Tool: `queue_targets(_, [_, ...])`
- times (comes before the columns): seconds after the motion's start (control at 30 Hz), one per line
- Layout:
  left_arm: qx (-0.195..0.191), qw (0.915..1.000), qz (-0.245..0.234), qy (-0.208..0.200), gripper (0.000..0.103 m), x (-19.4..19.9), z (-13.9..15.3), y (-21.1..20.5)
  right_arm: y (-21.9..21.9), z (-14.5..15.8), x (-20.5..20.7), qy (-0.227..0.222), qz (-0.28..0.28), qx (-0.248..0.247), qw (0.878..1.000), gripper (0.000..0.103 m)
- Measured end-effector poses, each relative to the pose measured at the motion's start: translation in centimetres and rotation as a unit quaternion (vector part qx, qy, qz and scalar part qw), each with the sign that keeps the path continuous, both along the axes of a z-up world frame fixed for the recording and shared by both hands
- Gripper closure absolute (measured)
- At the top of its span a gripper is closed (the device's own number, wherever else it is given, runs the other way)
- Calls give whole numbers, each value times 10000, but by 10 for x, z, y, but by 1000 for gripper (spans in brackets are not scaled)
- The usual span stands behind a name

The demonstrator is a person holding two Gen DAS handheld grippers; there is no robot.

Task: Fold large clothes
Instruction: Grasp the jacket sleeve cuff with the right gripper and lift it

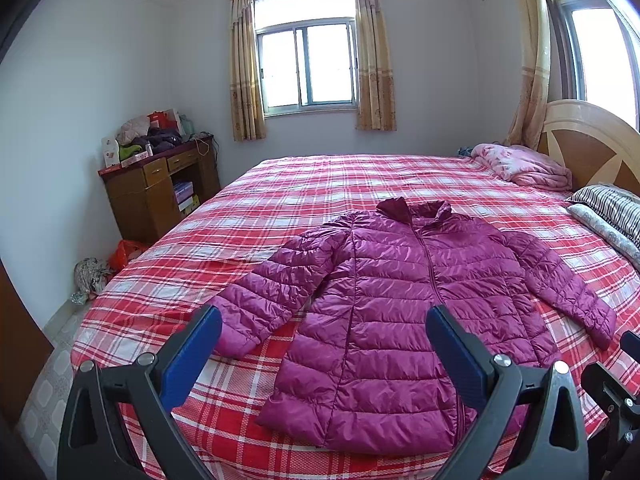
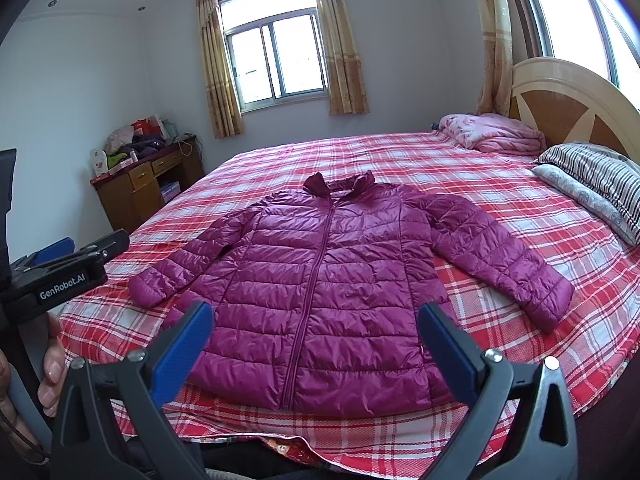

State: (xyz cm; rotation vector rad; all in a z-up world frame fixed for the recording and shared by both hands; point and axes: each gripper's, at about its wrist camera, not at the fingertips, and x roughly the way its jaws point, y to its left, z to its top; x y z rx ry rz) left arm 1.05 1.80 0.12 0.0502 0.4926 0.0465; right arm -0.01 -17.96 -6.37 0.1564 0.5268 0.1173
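Jacket (image 1: 404, 300): magenta quilted puffer, zipped, laid flat face-up on the bed, collar away from the jaws, hem nearest them; both sleeves spread out and angled down to either side. In the right wrist view (image 2: 320, 280) it lies straight ahead of the jaws, hem just beyond the fingertips.
Bed (image 1: 280, 200): red, white and grey plaid sheet, spread under and beyond the jacket; wooden headboard (image 1: 592, 140) far right of the jaws.
Windows: one (image 1: 306, 66) straight ahead on the far wall, with beige patterned curtains; a second at upper right.
Desk (image 1: 160, 188): brown wood, far left of the jaws beside the bed, piled with clothes and boxes.
Pink quilt (image 1: 524, 166): folded, at the far right of the bed by the headboard.
Pillows (image 2: 596, 188): one striped on one pale patterned, right of the jaws.
Left gripper (image 1: 324, 332): blue pads, jaws spread wide, gripping nothing, hovering above the jacket's lower left side and near sleeve cuff.
Right gripper (image 2: 316, 328): blue pads, jaws spread wide, gripping nothing, above the hem.
Hand (image 2: 50, 364): at the left edge of the right wrist view, fingers around the left gripper's black handle.
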Motion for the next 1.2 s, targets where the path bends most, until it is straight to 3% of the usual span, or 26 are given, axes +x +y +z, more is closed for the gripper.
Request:
queue_targets(0.27, [32,10000,-45,74,1,12,-12,-3,-15,-13,16,211,18,148,9997,0])
queue_targets(0.4, [106,9999,-28,22,1,32,-24,-6,-45,-31,32,366,-279,266,9986,0])
queue_targets(0.5, [248,9996,65,148,1,57,-43,-11,-83,-47,45,482,-833,226,9951,0])
queue_targets(0.67, [148,9980,57,608,1,109,-78,-11,-169,-80,65,907,-1858,551,9768,0])
queue_targets(0.83, [166,9981,111,575,1,157,-98,-16,-238,-101,80,1185,-2692,750,9528,4])
queue_targets(1.07, [248,9963,324,757,1,219,-118,-15,-292,-137,109,1834,-3102,1061,9268,21])
queue_targets(1.13, [281,9953,417,828,1,232,-125,-13,-294,-143,113,1948,-2994,1077,9278,36])
queue_targets(1.17, [308,9947,456,874,1,238,-128,-12,-292,-142,114,1937,-2974,972,9298,50])
queue_targets(1.2, [329,9939,484,932,1,244,-131,-10,-290,-139,114,1877,-2894,846,9348,70])
